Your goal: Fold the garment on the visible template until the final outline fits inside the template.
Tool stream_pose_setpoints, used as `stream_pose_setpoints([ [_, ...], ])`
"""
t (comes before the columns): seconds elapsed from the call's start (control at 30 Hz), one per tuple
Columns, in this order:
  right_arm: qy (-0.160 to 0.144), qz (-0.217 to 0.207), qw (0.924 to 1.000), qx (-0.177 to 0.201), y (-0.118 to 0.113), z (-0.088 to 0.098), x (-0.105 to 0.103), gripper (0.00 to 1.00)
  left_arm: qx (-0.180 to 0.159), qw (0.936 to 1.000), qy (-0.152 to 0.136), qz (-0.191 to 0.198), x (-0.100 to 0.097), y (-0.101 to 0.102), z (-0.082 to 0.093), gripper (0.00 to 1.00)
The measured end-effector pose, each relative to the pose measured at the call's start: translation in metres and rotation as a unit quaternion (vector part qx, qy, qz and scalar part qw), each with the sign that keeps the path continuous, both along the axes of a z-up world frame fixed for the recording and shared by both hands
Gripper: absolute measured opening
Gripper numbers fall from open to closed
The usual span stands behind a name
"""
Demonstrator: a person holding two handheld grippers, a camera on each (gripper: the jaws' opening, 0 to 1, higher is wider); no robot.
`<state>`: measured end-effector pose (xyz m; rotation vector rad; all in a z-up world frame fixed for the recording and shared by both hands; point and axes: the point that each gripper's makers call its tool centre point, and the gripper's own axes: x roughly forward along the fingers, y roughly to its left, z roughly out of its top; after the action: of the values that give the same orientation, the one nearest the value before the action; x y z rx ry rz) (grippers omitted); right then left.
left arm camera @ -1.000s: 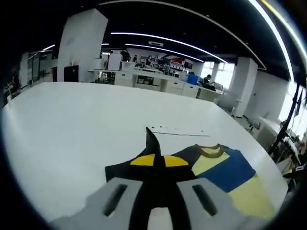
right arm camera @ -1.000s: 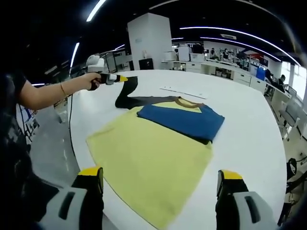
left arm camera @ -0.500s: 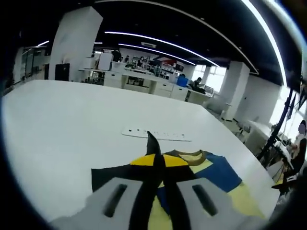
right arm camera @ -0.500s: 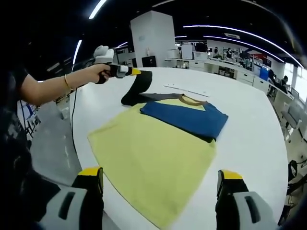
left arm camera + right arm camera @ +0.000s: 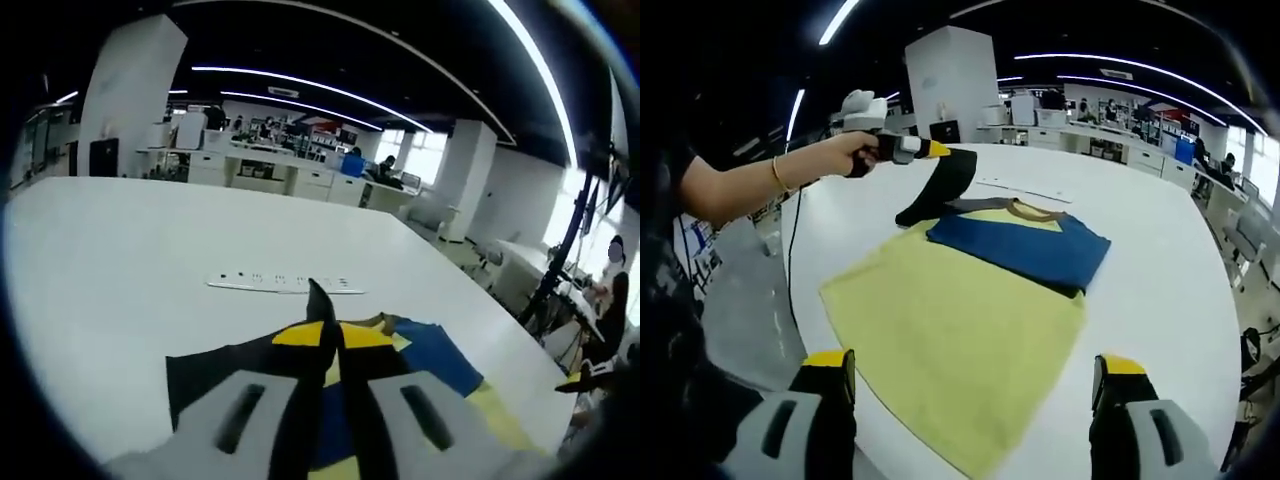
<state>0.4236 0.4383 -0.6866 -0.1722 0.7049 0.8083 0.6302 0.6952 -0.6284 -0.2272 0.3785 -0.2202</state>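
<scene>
The left tool (image 5: 940, 150) was clenched on the garment's dark sleeve (image 5: 940, 187), which was held lifted above the white desk (image 5: 1160, 270). The garment (image 5: 960, 320), yellow with a blue folded part (image 5: 1025, 250), lay spread on the desk. The right tool (image 5: 975, 385) was held wide apart, nothing gripped, just short of the yellow hem.

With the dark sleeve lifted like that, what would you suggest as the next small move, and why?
Probably carry the left gripper inward and lay the dark sleeve across the garment's yellow body. It is shut on the sleeve, held above the table, while the blue sleeve already lies folded in; the right gripper hangs open.
</scene>
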Motion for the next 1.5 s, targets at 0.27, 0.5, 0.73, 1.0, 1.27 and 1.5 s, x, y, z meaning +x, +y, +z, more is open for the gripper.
stream_pose_setpoints([
  [0.27,0.002,-0.003,1.0,-0.004,-0.003,-0.003,0.0,1.0,-0.004,0.9999,-0.001,-0.017,0.007,-0.024,0.0,0.01],
  [0.5,0.001,-0.007,1.0,0.0,-0.003,-0.003,0.001,1.0,-0.023,0.999,-0.022,-0.032,0.015,-0.05,0.009,0.01],
  [0.73,0.002,-0.01,0.9999,-0.004,-0.006,-0.004,0.002,1.0,-0.025,0.998,-0.03,-0.05,0.016,-0.07,0.011,0.01],
  [1.0,0.006,-0.015,0.9999,-0.005,-0.008,-0.007,0.001,1.0,-0.027,0.9964,-0.039,-0.07,0.019,-0.089,0.015,0.01],
  [1.27,0.006,-0.019,0.9998,-0.003,-0.01,-0.008,0.003,1.0,-0.036,0.995,-0.041,-0.084,0.02,-0.111,0.014,0.01],
  [1.5,0.011,-0.026,0.9996,-0.003,-0.016,-0.012,0.002,1.0,-0.045,0.9935,-0.039,-0.097,0.021,-0.13,0.01,0.01],
])
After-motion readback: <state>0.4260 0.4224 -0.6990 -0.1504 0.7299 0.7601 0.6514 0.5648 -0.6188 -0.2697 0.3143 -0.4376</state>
